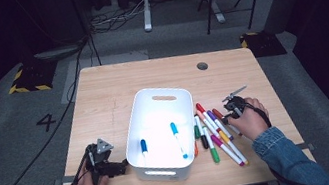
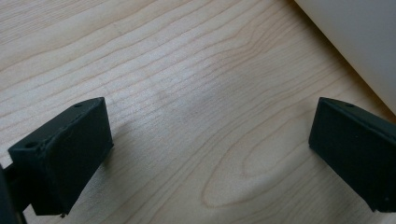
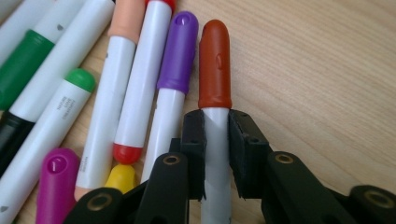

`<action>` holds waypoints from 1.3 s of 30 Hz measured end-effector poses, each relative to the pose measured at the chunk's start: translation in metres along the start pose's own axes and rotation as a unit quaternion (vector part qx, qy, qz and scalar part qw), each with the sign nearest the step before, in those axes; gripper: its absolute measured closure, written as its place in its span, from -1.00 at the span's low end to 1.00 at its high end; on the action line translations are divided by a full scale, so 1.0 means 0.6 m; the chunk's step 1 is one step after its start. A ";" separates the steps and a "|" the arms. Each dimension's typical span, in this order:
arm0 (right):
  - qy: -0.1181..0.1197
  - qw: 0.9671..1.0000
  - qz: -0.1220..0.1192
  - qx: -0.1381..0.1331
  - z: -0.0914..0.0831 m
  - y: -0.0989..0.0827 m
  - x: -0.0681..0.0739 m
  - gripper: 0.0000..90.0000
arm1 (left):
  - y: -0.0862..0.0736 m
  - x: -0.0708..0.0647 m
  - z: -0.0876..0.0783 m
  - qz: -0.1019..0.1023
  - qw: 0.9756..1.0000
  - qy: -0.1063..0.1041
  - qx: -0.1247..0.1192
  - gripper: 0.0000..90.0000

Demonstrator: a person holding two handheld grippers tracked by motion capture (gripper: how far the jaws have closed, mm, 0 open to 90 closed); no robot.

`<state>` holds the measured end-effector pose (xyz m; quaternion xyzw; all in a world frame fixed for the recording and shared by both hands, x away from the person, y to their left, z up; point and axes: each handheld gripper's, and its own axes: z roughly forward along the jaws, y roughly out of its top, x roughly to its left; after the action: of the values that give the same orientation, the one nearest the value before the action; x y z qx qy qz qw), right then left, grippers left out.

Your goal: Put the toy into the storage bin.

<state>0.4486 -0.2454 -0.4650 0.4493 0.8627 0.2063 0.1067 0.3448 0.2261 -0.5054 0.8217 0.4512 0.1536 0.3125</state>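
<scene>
A marker with a white barrel and a rust-red cap (image 3: 215, 65) lies flat on the wooden table, at the right edge of a row of markers (image 1: 215, 134). My right gripper (image 3: 216, 140) is shut on its barrel just below the cap, both pads (image 3: 194, 140) pressing its sides. In the high view this gripper (image 1: 225, 119) sits right of the white bin (image 1: 133, 128). The bin holds a dark blue marker (image 1: 143, 146) and a light blue marker (image 1: 178, 138). My left gripper (image 2: 210, 144) rests open on bare wood, left of the bin (image 2: 359, 37), nothing between its jaws.
Beside the held marker lie a purple-capped one (image 3: 180, 51), a red-ended one (image 3: 137, 79), a green-capped one (image 3: 79, 79) and a magenta-capped one (image 3: 56, 177). The left gripper (image 1: 123, 166) is near the table's front edge. A round cable hole (image 1: 202, 66) marks the far side.
</scene>
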 end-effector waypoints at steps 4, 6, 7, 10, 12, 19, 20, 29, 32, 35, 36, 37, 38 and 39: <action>0.000 1.000 -0.002 -0.010 -0.018 0.005 0.000 0.71 | 0.000 0.000 0.000 0.000 1.000 0.000 0.000 -1.00; 0.002 1.000 -0.003 -0.018 -0.030 0.008 0.001 0.71 | 0.000 0.000 0.000 0.000 1.000 -0.001 0.000 -1.00; 0.001 1.000 -0.003 -0.026 -0.036 0.010 0.002 0.72 | 0.000 0.000 0.000 0.000 1.000 0.000 0.000 -1.00; 0.006 0.999 -0.003 -0.034 -0.051 0.013 0.005 0.71 | 0.000 0.000 0.000 0.000 1.000 0.000 0.000 -1.00; 0.012 0.999 -0.004 -0.044 -0.062 0.017 0.009 0.71 | 0.000 0.000 0.000 0.000 1.000 0.000 0.000 -1.00; 0.031 0.997 -0.021 -0.068 -0.102 0.030 0.027 0.71 | 0.000 -0.002 0.000 0.003 1.000 0.001 -0.002 -1.00; 0.033 0.997 -0.023 -0.070 -0.107 0.032 0.030 0.71 | 0.000 -0.002 -0.001 0.003 1.000 -0.004 0.002 -1.00; 0.042 0.993 -0.058 -0.093 -0.149 0.053 0.061 0.71 | -0.001 -0.008 0.000 0.000 1.000 -0.012 -0.004 -1.00; 0.050 0.991 -0.071 -0.099 -0.163 0.060 0.074 0.71 | -0.001 -0.007 -0.001 -0.001 1.000 -0.011 -0.007 -1.00; 0.055 0.989 -0.087 -0.105 -0.177 0.067 0.091 0.71 | -0.001 -0.006 -0.002 -0.003 1.000 -0.013 -0.006 -1.00; 0.059 0.988 -0.091 -0.106 -0.182 0.069 0.097 0.71 | -0.001 -0.007 -0.001 -0.004 1.000 -0.014 -0.007 -1.00; 0.060 0.988 -0.098 -0.106 -0.186 0.072 0.102 0.71 | -0.001 -0.006 -0.001 -0.003 1.000 -0.012 -0.008 -1.00; 0.064 0.987 -0.102 -0.110 -0.191 0.076 0.110 0.71 | -0.001 -0.006 -0.002 -0.002 1.000 -0.012 -0.007 -1.00; 0.065 0.986 -0.108 -0.113 -0.194 0.078 0.114 0.71 | -0.001 -0.006 -0.001 -0.002 1.000 -0.012 -0.009 -1.00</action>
<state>0.4006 -0.1957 -0.3399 0.3244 0.8824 0.3184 0.1218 0.3419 0.2234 -0.5052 0.8197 0.4479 0.1465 0.3255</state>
